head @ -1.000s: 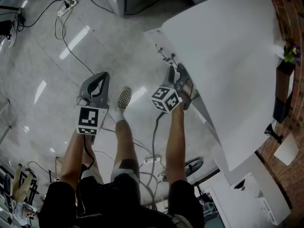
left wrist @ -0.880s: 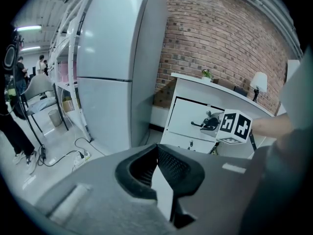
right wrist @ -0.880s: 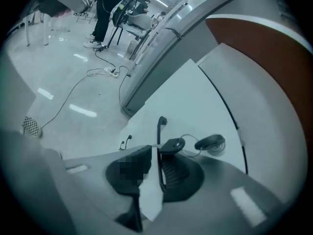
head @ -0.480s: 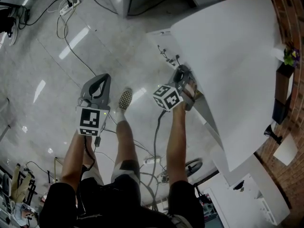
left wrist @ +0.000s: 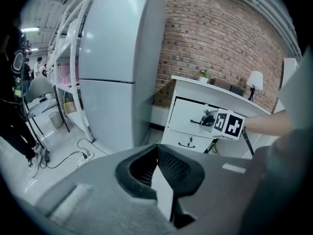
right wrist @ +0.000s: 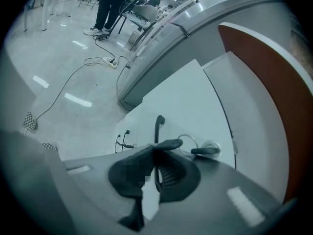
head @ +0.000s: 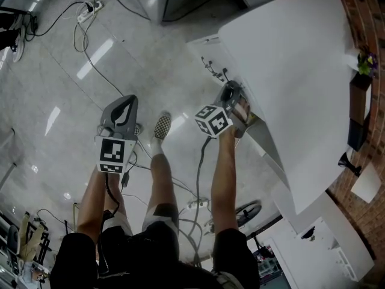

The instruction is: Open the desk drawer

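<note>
Right tool is pinched on the black drawer handle; the bar runs up out of the pressed-together jaws toward 12 o'clock. The drawer has a white front. A key on a wire ring sits at 3 o'clock of the jaws, just beside them.

In the head view, the right tool is at 1 o'clock of frame centre, against the drawer front under the edge of the white table. Its marker cube is at 7 o'clock of the jaws.

Left tool has its jaws pressed together with nothing between them. It is held in the air over the floor, well apart from the table. In the head view, the left tool is at 9 o'clock of the right one.

The left gripper view shows the drawer at 2 o'clock, about flush with the lower drawer, not pulled out. A grey fridge is at 11 o'clock and a brick wall is behind the table.

A checkered shoe is between the two tools. A power strip is at 11 o'clock on the floor.
</note>
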### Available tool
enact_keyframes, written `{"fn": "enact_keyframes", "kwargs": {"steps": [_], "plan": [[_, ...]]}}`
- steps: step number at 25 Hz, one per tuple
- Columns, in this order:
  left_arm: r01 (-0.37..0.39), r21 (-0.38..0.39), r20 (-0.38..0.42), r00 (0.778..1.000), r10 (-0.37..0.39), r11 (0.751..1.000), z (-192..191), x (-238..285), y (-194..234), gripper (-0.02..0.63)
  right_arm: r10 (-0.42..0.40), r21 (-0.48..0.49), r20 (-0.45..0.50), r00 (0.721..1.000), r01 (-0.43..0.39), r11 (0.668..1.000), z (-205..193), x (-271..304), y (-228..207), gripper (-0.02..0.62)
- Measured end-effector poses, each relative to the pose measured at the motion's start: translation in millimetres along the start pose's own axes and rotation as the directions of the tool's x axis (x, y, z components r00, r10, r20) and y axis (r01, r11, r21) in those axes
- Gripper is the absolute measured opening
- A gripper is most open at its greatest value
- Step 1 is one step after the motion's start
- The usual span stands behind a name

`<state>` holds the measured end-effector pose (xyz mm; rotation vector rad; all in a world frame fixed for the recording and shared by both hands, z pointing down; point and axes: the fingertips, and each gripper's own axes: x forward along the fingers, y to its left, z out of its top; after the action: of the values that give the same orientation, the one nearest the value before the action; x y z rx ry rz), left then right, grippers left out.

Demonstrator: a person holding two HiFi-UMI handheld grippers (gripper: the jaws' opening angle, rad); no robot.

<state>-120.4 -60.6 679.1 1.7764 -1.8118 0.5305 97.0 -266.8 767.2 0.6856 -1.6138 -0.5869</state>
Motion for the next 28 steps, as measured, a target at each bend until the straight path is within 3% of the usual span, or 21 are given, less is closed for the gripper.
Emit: {"fn": "enact_keyframes", "kwargs": {"steps": [15, 28], "plan": [[0.035, 0.057, 0.002, 0.999, -0.035, 0.998, -2.4, -27.4, -3.1, 0.011, 0.054, 0.022, 0.012, 0.998, -0.055, 0.998, 12.9, -46.3, 46.0, 0.022], [0.064, 0.116, 0.001, 0.998, -0.064, 0.991, -11.0, -54.9, 8.4, 0.011, 0.051, 0.022, -0.006, 0.999, -0.051, 0.998, 17.4, -78.0, 75.9, 0.023]]}}
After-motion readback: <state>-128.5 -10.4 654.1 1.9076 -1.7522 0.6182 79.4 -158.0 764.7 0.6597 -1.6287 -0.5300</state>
